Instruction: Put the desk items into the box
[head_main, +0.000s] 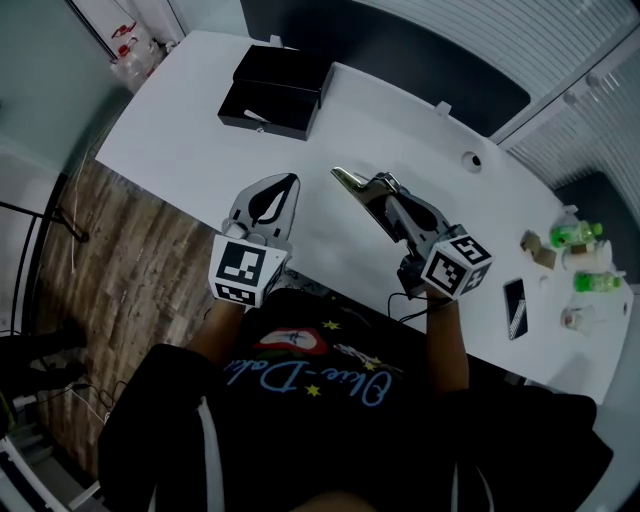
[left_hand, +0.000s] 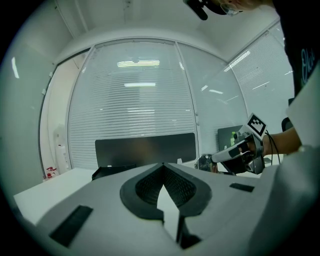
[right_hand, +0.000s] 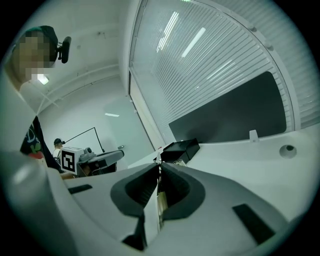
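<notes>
A white table (head_main: 190, 150) fills the head view, and both grippers sit over its near edge. The left gripper (head_main: 287, 181) is at about 7 o'clock from the table's middle, its tips pointing toward 12 o'clock. In the left gripper view its jaws meet at the tips, with only a small gap lower down between the pads. Bare tabletop shows through that gap, and nothing sits in it.

The right gripper (head_main: 376, 186) is just beside it, toward 3 o'clock, angled toward 11 o'clock. Its jaws are clamped on a thin metallic item (head_main: 347, 178) with a golden sheen. The item sticks out past the tips toward 10 o'clock. In the right gripper view it shows as a narrow pale strip pinched edge-on between the dark pads. What the item is cannot be told.

The black box (head_main: 272, 88) lies on the far left of the table, at roughly 11 o'clock from the grippers and well apart from them. The right gripper view shows the box straight beyond the jaw tips.

At the table's right end, about 3 o'clock from the right gripper, stand two green bottles (head_main: 576, 234). A dark phone (head_main: 515, 308) lies flat near them.
</notes>
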